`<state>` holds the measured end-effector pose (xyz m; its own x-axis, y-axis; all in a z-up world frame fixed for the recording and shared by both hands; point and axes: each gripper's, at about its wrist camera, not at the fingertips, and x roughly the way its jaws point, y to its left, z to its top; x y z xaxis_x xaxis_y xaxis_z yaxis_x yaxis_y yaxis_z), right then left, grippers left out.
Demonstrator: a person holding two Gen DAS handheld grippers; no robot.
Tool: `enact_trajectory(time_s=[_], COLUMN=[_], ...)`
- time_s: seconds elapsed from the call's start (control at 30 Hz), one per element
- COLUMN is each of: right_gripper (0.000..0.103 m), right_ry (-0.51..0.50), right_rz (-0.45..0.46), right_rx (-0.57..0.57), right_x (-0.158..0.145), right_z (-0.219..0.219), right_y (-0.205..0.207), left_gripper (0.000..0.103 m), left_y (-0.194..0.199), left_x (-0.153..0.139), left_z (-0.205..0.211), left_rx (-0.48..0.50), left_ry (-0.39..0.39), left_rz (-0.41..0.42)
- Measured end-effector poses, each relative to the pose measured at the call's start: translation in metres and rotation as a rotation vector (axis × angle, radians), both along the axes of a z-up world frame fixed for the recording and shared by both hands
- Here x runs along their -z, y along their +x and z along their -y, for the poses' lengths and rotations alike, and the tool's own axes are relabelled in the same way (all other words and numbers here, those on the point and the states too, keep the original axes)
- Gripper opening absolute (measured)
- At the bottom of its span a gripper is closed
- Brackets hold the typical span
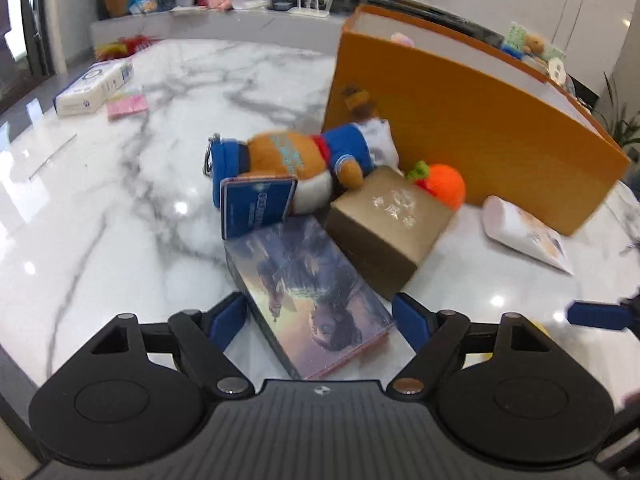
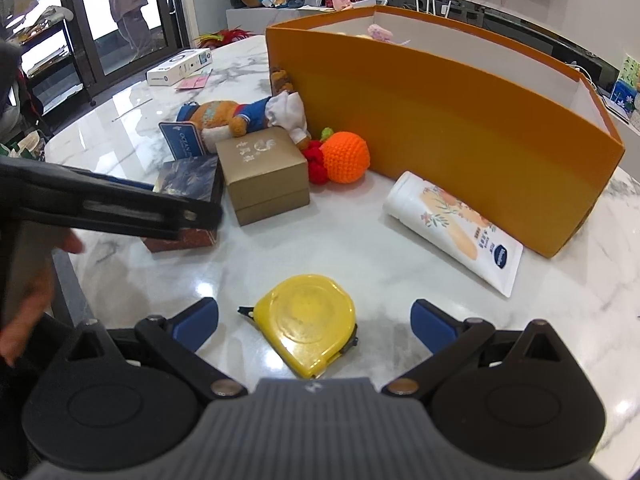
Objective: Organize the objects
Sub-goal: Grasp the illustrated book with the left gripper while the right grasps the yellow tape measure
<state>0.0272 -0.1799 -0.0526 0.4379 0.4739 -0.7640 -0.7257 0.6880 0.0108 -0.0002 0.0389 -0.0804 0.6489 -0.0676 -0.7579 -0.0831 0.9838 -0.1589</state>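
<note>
Everything on the marble table (image 2: 352,240) is placed here against the tall orange box (image 2: 460,128), which stands open-topped toward the far right.

Farthest to the box's left, well apart from it, a white carton (image 2: 180,66) lies flat by the table's edge with a pink pad (image 1: 128,106) just beside it. Closer in, a plush bear in a blue outfit (image 1: 296,160) lies on its side, its feet reaching the box's near left corner, a blue tag (image 1: 258,206) propped against it. In front of the bear lies a picture-covered box (image 1: 308,292), and the left gripper (image 1: 320,316) hangs over its near end with jaws spread wide, the blue pads (image 1: 228,318) on either side of it but pressing on nothing. Touching that box on the side toward the orange box sits a gold-brown gift box (image 2: 264,174), and between the gift box and the orange wall rests an orange crocheted fruit (image 2: 344,156) with red and green trim.

Further right, a white tube (image 2: 452,228) lies slanted just in front of the orange box. Nearest the viewer, a yellow tape measure (image 2: 310,322) lies flat between the wide-open fingers of the right gripper (image 2: 316,324), untouched by either pad.
</note>
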Motion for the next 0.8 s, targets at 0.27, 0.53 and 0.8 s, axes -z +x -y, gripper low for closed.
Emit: enact_trajectory(time_s=[0.27,0.53,0.8], right_gripper=[0.102,0.097,0.085], right_ry=[-0.031,-0.022,-0.017], right_rz=[0.053,0.025,0.030], right_rx=[-0.029,-0.051,-0.021], right_x=[0.010,0.021,0.019], right_z=[-0.009,-0.017,-0.016], right_y=[0.002,0.006,0.007], left_gripper=[0.095,0.095,0.072], left_y=[-0.013,-0.002,-0.004], left_x=[0.002,0.001,0.003], left_z=[-0.035,-0.041,-0.028], left_rx=[-0.111,-0.116,-0.079], left_ry=[0.053,0.039,0.111], left_rz=[-0.050,-0.031,-0.006])
